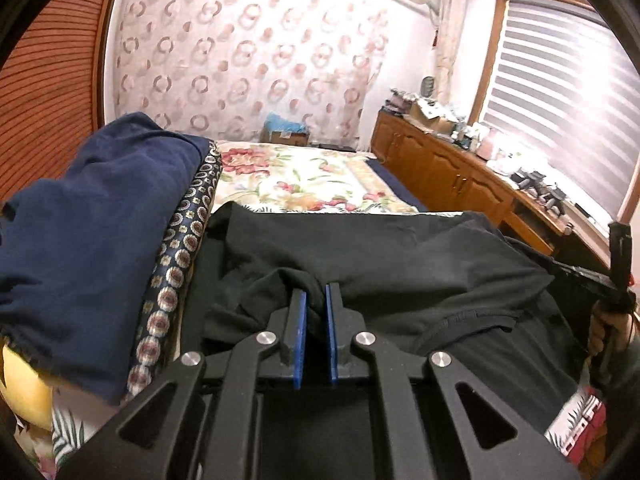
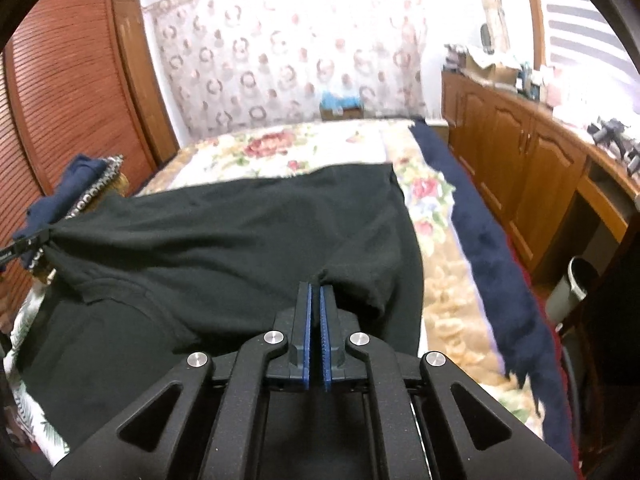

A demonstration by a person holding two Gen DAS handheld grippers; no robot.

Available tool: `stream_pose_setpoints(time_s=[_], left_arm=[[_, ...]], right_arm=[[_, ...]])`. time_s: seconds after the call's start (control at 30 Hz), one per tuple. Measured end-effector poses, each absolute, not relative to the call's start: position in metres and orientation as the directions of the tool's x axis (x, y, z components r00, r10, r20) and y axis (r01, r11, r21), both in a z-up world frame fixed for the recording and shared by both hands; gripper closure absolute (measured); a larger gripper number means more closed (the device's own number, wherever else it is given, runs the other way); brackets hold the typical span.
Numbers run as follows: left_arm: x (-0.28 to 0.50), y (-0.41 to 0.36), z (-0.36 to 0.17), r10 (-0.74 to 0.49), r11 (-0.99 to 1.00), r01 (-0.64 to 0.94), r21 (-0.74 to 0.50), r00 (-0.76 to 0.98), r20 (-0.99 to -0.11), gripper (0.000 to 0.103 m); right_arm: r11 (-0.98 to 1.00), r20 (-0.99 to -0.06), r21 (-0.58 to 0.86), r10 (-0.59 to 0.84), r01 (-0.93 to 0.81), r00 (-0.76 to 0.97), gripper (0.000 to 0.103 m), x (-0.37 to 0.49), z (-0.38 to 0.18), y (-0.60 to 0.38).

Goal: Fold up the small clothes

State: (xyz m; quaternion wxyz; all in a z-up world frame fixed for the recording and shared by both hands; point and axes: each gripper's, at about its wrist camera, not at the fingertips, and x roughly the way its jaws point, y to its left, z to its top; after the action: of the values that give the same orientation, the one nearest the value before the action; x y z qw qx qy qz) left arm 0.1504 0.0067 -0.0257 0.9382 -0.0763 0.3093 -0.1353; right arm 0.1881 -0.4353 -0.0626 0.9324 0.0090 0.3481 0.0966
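Black garment (image 2: 248, 224) lies spread on the floral bed (image 2: 304, 148), near edge gathered. Both left tongs (image 1: 316, 300) and right tongs (image 2: 315, 292) are pinched closed on its fabric. Judged step: starting a fold; next, both likely carry the edge evenly across without letting it slip.

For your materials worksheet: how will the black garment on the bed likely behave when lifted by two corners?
Probably floppy: the black garment bunches and sags where the left gripper and right gripper pinch it. Likely light, since small pinches raise it.
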Motion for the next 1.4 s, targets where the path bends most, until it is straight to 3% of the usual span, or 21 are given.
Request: stream_pose_setpoints(time_s=[0.57, 0.97, 1.33, 1.4], left_arm=[[0.054, 0.017, -0.021, -0.360, 0.932, 0.268, -0.244, 0.759, -0.542, 0.098], [0.029, 0.017, -0.058, -0.288, 0.958, 0.201, -0.206, 0.708, -0.645, 0.095], [0.020, 0.025, -0.063, -0.211, 0.977, 0.139, -0.161, 0.709, -0.673, 0.069], [0.020, 0.028, -0.065, -0.177, 0.984, 0.109, -0.142, 0.706, -0.686, 0.067]], right_arm=[[0.965, -0.597, 0.065, 0.241, -0.254, 0.765, 0.102, 0.096, -0.021, -0.433], [0.969, -0.688, 0.072, 0.219, -0.235, 0.692, 0.102, 0.059, -0.056, -0.439], [0.975, -0.694, 0.000, 0.161, -0.224, 0.702, 0.098, 0.054, -0.063, -0.430], [0.974, -0.687, -0.026, 0.147, -0.226, 0.711, 0.093, 0.052, -0.060, -0.427]])
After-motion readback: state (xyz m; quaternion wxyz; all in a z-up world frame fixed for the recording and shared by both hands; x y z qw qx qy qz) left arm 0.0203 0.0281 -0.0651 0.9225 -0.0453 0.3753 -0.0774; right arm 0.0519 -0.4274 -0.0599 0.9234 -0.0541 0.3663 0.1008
